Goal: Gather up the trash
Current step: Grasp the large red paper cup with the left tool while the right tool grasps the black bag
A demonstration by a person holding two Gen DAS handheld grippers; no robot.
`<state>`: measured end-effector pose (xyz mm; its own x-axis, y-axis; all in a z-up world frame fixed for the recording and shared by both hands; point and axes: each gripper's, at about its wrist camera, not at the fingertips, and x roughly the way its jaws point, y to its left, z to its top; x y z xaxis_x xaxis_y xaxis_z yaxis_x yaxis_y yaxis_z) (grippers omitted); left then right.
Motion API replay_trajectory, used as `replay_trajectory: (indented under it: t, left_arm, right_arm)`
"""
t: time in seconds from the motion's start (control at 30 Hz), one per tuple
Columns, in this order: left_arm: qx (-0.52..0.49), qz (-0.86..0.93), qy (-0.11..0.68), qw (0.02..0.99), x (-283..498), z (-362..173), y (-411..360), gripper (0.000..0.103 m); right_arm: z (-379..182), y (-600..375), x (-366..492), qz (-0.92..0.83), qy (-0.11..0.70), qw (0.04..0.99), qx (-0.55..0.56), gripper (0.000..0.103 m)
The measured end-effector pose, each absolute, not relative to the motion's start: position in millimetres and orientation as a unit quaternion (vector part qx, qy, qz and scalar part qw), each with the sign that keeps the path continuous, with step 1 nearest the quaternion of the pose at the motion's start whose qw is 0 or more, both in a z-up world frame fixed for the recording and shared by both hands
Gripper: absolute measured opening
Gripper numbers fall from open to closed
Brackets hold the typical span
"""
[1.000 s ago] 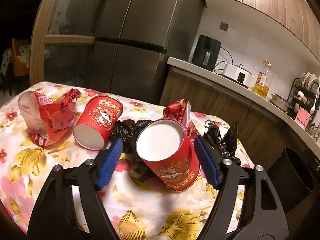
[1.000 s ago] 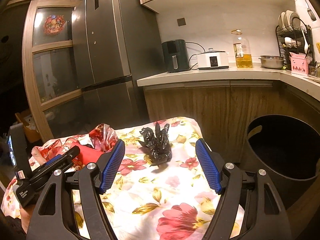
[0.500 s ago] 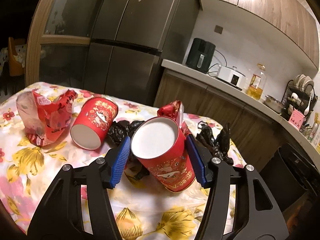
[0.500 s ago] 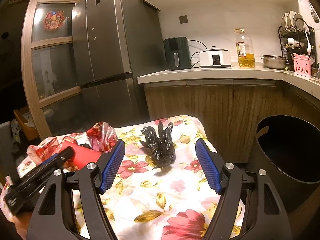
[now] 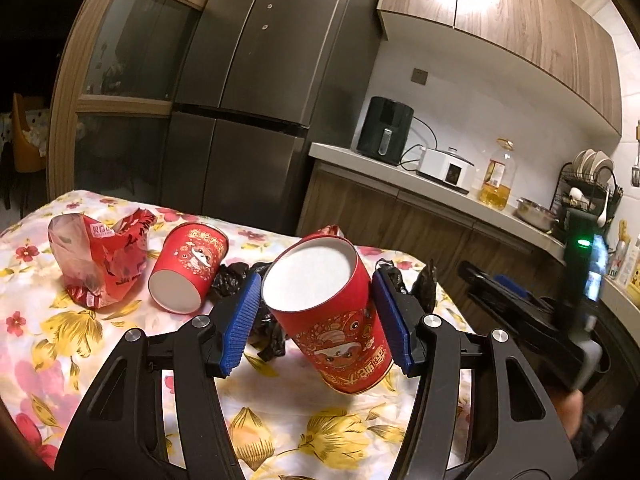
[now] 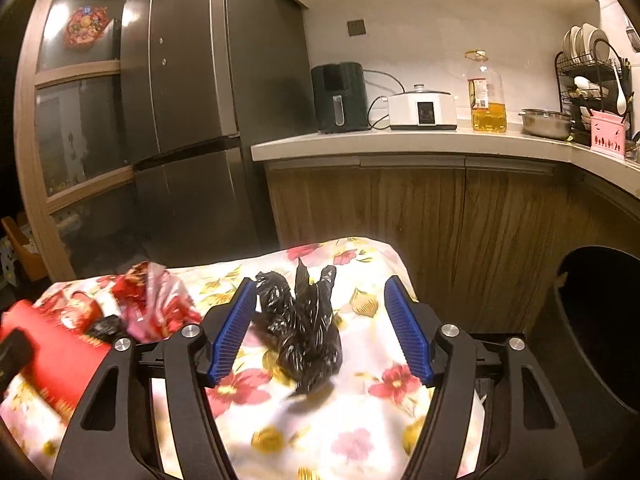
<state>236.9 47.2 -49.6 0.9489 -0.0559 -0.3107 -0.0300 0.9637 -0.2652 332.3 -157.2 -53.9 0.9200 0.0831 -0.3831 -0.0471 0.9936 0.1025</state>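
Note:
My left gripper [image 5: 316, 318] is shut on a red paper cup [image 5: 328, 312] and holds it tilted, lifted off the flowered tablecloth [image 5: 280, 420]. A second red cup [image 5: 188, 268] lies on its side to the left, beside a crumpled red snack bag [image 5: 100, 256]. Black plastic bags [image 5: 240, 276] lie behind the held cup. My right gripper [image 6: 320, 330] is open, its blue pads either side of a knotted black bag [image 6: 304, 328] on the table. The held red cup [image 6: 52, 356] shows blurred at the left of the right wrist view.
A dark round bin [image 6: 600, 332] stands on the floor to the right of the table. A wooden counter [image 6: 420, 144] with an air fryer, cooker and oil bottle runs behind. A steel fridge [image 5: 256, 100] stands at the back.
My left gripper closed on the red cup and lifted it off the table. My right gripper moved forward, so the black bag now sits between its pads.

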Motion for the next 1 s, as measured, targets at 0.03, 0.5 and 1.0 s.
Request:
replay_trajectory:
  t: [0.03, 0.5, 1.0]
  left_arm:
    - [-0.135, -0.007, 0.16, 0.978, 237, -50, 47, 0.056]
    - [-0.14, -0.013, 0.164, 0.976, 240, -52, 48, 0.056]
    - [-0.137, -0.017, 0.163, 0.977, 239, -50, 47, 0.056]
  right_arm:
    - [-58, -155, 339, 0.032, 0.201, 0.978, 0.042, 0.065]
    - [-87, -145, 386, 0.027, 0.257, 0.965, 0.038, 0.037]
    - [-71, -157, 362, 0.038, 0.229, 0.971, 0.053, 0.001]
